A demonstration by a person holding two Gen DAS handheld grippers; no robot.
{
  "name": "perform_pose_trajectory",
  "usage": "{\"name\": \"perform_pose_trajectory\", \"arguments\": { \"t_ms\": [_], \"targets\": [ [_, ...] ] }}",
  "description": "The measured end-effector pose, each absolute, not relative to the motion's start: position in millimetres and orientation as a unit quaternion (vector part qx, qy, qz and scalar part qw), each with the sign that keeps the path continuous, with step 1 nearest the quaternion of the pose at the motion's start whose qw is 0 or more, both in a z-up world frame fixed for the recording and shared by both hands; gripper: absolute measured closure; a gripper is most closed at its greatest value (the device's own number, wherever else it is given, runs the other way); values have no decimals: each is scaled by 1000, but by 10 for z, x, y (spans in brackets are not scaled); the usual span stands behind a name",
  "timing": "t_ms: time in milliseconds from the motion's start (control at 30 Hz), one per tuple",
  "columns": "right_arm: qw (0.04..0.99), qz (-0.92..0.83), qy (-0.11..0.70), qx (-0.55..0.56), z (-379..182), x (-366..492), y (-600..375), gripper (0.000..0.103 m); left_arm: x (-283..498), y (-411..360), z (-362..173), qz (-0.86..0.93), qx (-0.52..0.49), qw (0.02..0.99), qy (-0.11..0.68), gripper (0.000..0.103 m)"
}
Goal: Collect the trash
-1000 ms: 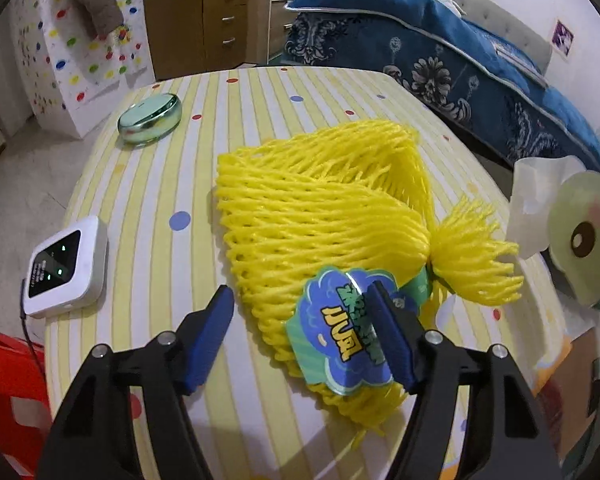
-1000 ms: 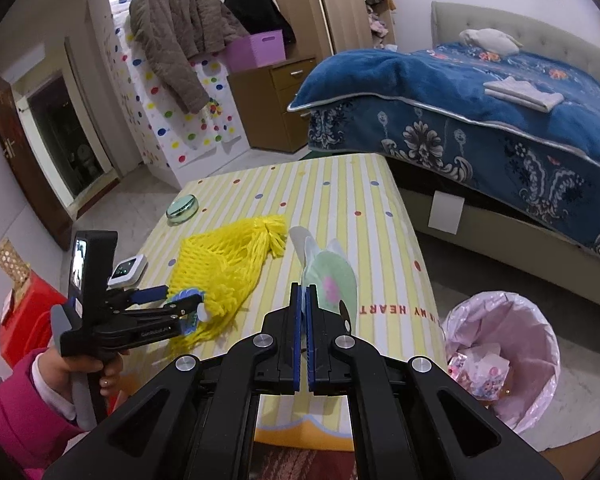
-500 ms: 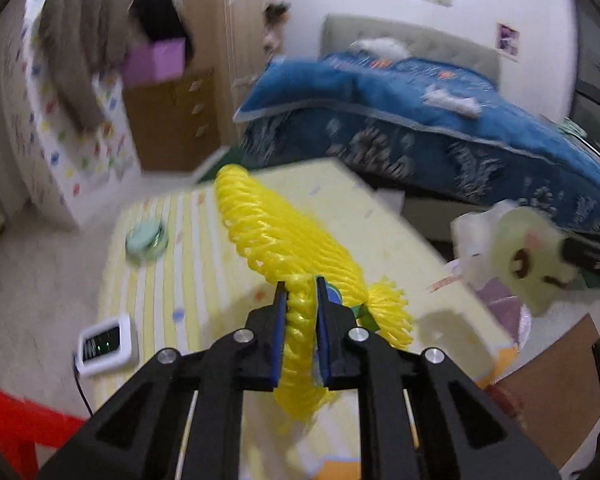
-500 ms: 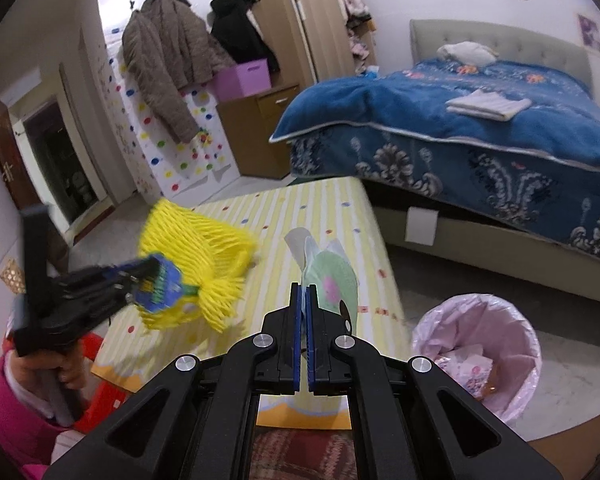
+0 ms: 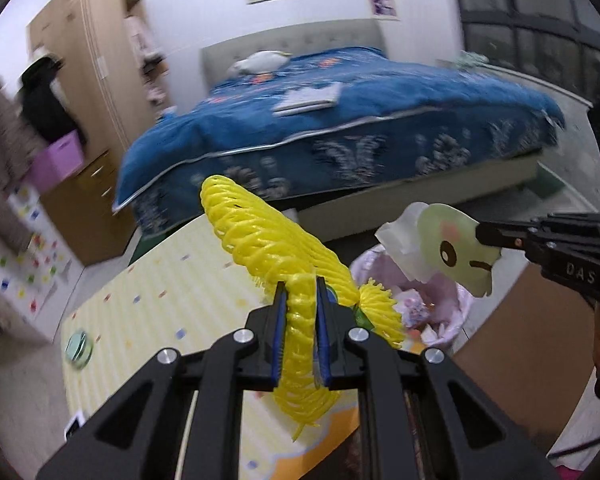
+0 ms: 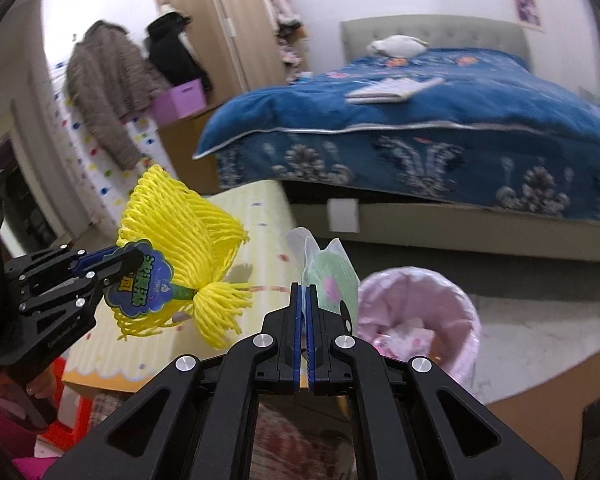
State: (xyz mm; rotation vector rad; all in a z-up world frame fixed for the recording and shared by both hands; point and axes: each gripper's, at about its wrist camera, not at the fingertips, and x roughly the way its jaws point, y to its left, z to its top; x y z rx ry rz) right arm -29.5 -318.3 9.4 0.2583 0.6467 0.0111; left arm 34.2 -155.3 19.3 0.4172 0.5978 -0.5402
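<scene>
My left gripper point(image 5: 300, 292) is shut on a yellow foam net bag point(image 5: 260, 240) and holds it in the air above the yellow striped table point(image 5: 160, 300). The right wrist view shows the net bag point(image 6: 180, 232) with a blue-green label point(image 6: 140, 280), hanging from the left gripper point(image 6: 136, 258). My right gripper point(image 6: 305, 292) is shut on a pale green wrapper point(image 6: 332, 276) printed with a cartoon face. That wrapper point(image 5: 456, 248) hangs over a pink-lined bin point(image 5: 440, 292) beside the table. The bin point(image 6: 420, 308) holds crumpled trash.
A blue-covered bed point(image 6: 420, 128) stands behind the table and bin. A round green tin point(image 5: 78, 345) and a white device point(image 5: 74, 428) lie on the table's left side. Brown cardboard point(image 5: 520, 340) lies near the bin; a red stool point(image 6: 68, 400) is low left.
The left gripper closed on the net bag, lifted it off the table and swung it towards the bin. The right gripper carried the wrapper closer to the bin.
</scene>
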Motion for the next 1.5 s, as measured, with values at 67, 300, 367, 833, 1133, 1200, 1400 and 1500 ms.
{"name": "perform_pose_trajectory", "arguments": {
  "t_ms": [67, 300, 367, 833, 1133, 1200, 1400, 1500],
  "targets": [
    [938, -9, 318, 135, 54, -323, -3301, 102, 344, -1775, 138, -279, 217, 891, 286, 92],
    [931, -49, 327, 156, -128, -322, -3671, 102, 482, -2283, -100, -314, 235, 870, 301, 92],
    [928, -56, 330, 161, -187, -300, -3742, 102, 546, -2408, -178, -317, 239, 865, 306, 92],
    [903, -80, 370, 203, -653, 173, -4209, 96, 1080, -3017, -616, -345, 264, 834, 340, 50],
    [904, -92, 363, 207, -529, -9, -4229, 64, 1031, -2611, -515, -312, 224, 852, 356, 36],
    [905, -89, 363, 203, -480, -70, -4158, 50, 978, -2482, -480, -300, 215, 857, 361, 27],
    [912, -106, 357, 172, -232, -230, -3903, 14, 766, -2154, -231, -277, 190, 871, 358, 9],
    [914, -108, 357, 158, -97, -320, -3774, 12, 626, -1998, -73, -274, 178, 877, 354, 7]
  ]
}}
